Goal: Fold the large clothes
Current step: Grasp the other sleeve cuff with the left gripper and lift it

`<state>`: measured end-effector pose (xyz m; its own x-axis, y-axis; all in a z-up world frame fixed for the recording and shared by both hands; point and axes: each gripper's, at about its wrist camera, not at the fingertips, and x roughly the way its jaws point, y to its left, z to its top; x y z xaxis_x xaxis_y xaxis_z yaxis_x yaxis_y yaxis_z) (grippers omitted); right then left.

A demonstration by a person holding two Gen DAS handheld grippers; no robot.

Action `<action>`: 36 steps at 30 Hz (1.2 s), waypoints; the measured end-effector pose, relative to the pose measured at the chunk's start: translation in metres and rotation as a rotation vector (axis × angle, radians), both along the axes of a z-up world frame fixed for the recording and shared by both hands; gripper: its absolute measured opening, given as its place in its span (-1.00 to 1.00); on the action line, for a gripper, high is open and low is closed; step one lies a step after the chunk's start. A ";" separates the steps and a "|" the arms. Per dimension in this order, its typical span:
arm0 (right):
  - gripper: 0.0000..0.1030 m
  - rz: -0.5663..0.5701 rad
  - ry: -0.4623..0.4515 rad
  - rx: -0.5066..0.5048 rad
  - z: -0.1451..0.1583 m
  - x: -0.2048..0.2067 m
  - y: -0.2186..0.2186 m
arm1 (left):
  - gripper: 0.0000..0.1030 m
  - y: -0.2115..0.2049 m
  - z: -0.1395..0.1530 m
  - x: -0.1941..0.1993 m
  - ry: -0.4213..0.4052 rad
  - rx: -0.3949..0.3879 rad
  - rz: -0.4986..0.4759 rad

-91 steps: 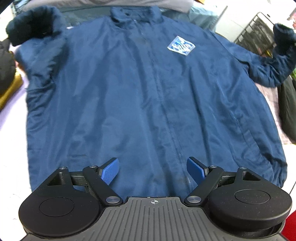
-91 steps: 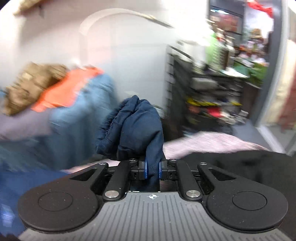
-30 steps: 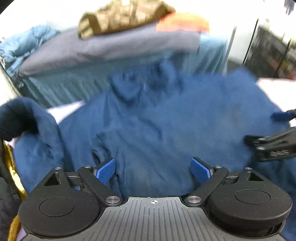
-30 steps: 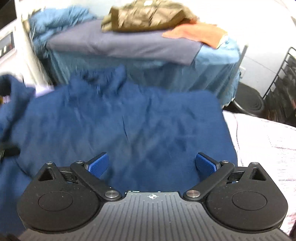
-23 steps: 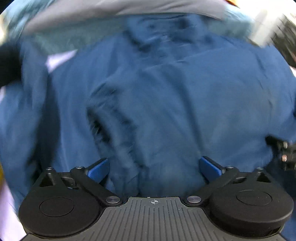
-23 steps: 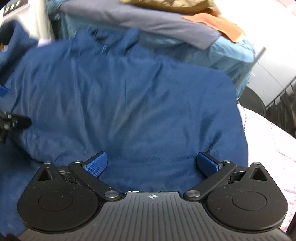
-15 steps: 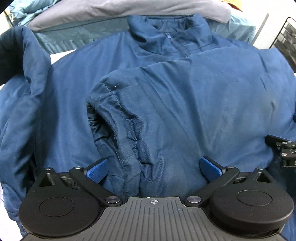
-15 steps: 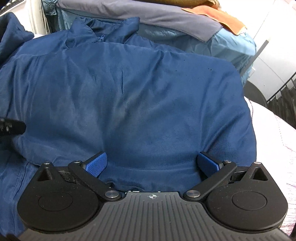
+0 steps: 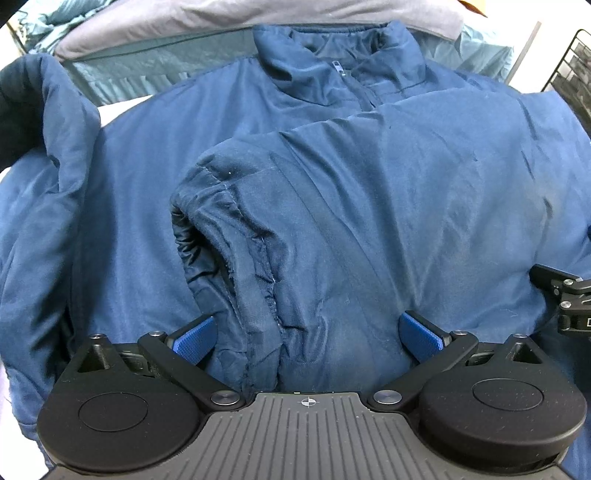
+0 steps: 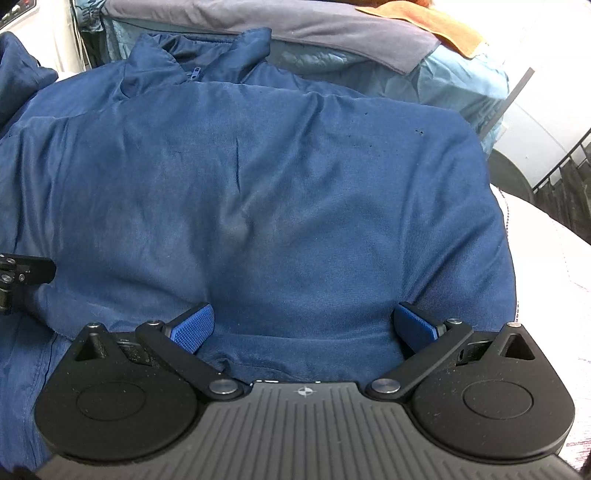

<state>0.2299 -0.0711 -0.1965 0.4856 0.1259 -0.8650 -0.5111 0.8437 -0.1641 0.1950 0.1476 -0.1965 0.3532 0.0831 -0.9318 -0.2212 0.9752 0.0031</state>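
Note:
A large navy jacket [image 9: 351,206] lies flat, collar and zip at the far end. Its right sleeve [image 10: 280,206] is folded across the chest, and the elastic cuff [image 9: 207,240] lies near the jacket's middle. The other sleeve [image 9: 48,122] bunches up at the far left. My left gripper [image 9: 308,334] hovers open just above the folded sleeve near the cuff, holding nothing. My right gripper [image 10: 304,326] is open over the sleeve's wide upper part, also holding nothing. Each gripper shows at the edge of the other's view: the right gripper's black finger links [image 9: 565,295] and the left gripper's links [image 10: 22,273].
Behind the jacket sits a pile of bedding: a grey cover [image 10: 295,18], light blue quilted fabric [image 10: 443,81] and an orange cloth [image 10: 443,26]. A black wire rack [image 10: 565,192] stands at the right. The pale pink sheet [image 10: 546,266] shows at the jacket's right edge.
Three seconds ago my right gripper was shut on the sleeve cuff; the sleeve now lies folded across the chest and is let go. Over the last half second both grippers barely moved.

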 end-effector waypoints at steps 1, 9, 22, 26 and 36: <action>1.00 0.004 -0.002 0.000 0.001 -0.001 -0.001 | 1.00 0.002 0.005 -0.002 0.004 -0.005 0.009; 0.99 -0.042 -0.053 0.127 0.047 -0.034 -0.010 | 1.00 0.009 0.062 -0.081 -0.187 0.056 0.035; 0.99 -0.132 0.199 0.312 0.054 -0.137 -0.023 | 1.00 0.134 0.137 -0.068 -0.316 0.164 0.243; 0.99 -0.139 0.197 0.316 0.063 -0.143 -0.027 | 1.00 0.188 0.158 -0.014 -0.360 0.100 0.412; 0.99 -0.177 0.132 0.305 0.095 -0.152 -0.043 | 0.99 0.253 0.105 0.052 -0.221 0.037 0.561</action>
